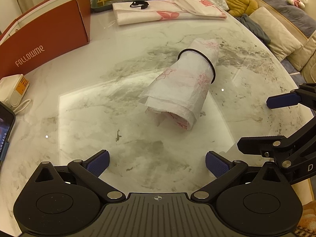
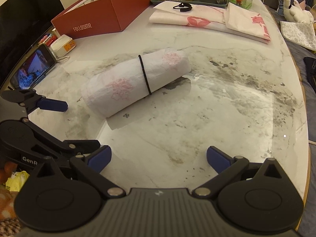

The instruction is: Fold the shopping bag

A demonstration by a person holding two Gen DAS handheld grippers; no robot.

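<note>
1. Two grippers hang over the table with nothing between their fingers: the left gripper (image 1: 157, 164) has its blue pads spread wide apart, and the right gripper (image 2: 159, 160) stands just as wide.
2. From the left wrist view the rolled shopping bag (image 1: 183, 85) lies on the table at about 12 o'clock from the left gripper, clear of both pads; the right gripper's fingers come in at 3 o'clock, apart from the roll.
3. From the right wrist view the bag (image 2: 134, 83) lies at about 11 o'clock, and the left gripper (image 2: 53, 104) sits at 9 o'clock, its one visible blue pad near the roll's nearer end but not touching it.
4. The marble table (image 1: 79, 118) is white with grey veins and glossy. At its far side sit a red box (image 1: 49, 33) at 10 o'clock, flat folded bags (image 1: 169, 11) at 12 o'clock with a black band lying on them, and a green tray (image 2: 189, 1) behind. A phone (image 2: 33, 69) with a lit screen leans at the left edge. Cushions (image 1: 276, 33) and soft toys lie on a sofa at 2 o'clock.
5. The bag is white, thin and crinkled, printed with pink flowers, rolled into a loose tube. A black band (image 2: 145, 77) circles it near the middle.
</note>
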